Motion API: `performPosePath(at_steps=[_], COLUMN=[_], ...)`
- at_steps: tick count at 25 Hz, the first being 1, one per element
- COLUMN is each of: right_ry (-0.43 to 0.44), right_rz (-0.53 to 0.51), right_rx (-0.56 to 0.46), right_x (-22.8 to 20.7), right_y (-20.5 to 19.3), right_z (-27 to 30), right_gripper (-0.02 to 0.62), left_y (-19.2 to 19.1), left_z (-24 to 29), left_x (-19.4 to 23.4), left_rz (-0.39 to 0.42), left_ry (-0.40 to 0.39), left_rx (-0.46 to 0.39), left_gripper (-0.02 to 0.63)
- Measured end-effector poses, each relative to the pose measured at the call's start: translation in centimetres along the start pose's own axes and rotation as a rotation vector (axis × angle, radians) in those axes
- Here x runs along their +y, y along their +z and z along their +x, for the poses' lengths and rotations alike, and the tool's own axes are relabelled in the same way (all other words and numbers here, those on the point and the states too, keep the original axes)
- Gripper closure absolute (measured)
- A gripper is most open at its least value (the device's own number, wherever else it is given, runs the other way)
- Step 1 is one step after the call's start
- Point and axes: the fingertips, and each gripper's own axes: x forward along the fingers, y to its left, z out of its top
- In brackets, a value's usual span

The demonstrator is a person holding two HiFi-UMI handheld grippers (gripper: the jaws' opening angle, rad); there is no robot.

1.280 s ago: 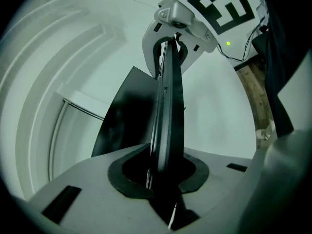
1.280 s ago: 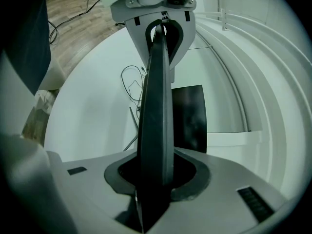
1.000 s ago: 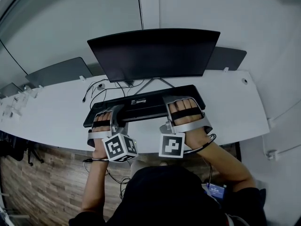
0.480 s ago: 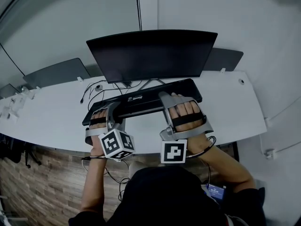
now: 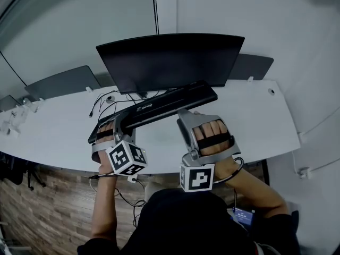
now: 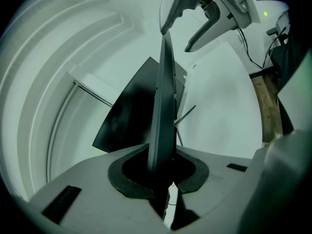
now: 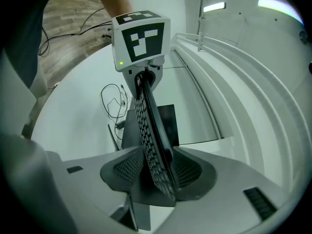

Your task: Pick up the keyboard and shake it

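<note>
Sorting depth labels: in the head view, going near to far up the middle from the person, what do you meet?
The right gripper → keyboard → monitor → wall.

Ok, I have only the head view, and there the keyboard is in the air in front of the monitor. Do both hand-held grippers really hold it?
Observer: Yes for the left. In the left gripper view the keyboard stands edge-on between the jaws of the left hand-held gripper, and they are closed on it.
Operator: And the right one?
Observer: The right hand-held gripper is closed on it too. There the keyboard sits tilted between the textured pads, with its keys facing the pad at the picture's left.
</note>
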Motion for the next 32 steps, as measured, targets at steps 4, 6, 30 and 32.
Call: performPosePath(at_steps=[4,6,30,32], right_ry=[0.054,0.083,0.339,0.359], right_rz=[0.030,0.052,0.669,0.723], right_rx=[0.015,0.024,0.014,0.011], right_x=[1.0,1.7,4.3,4.4], right_y=[-0.7,-1.1,-3.5,-3.8], right_z=[0.6,0.8,4.6,4.6], right_gripper=[0.399,0.399,0.399,0.399], left_y=[-0.5,-0.6,2.0,2.6], left_z=[0.3,0.2,-2.4,-2.8], left_x=[0.5,0.6,2.4,2.3], left_rz=[-0.039,-0.057,-0.578,-0.608], left_ry=[-0.003,-0.005,-0.180,-0.200], left_rx=[0.005,0.002,-0.288,-0.320], left_gripper=[0.512,0.511,0.512,0.512])
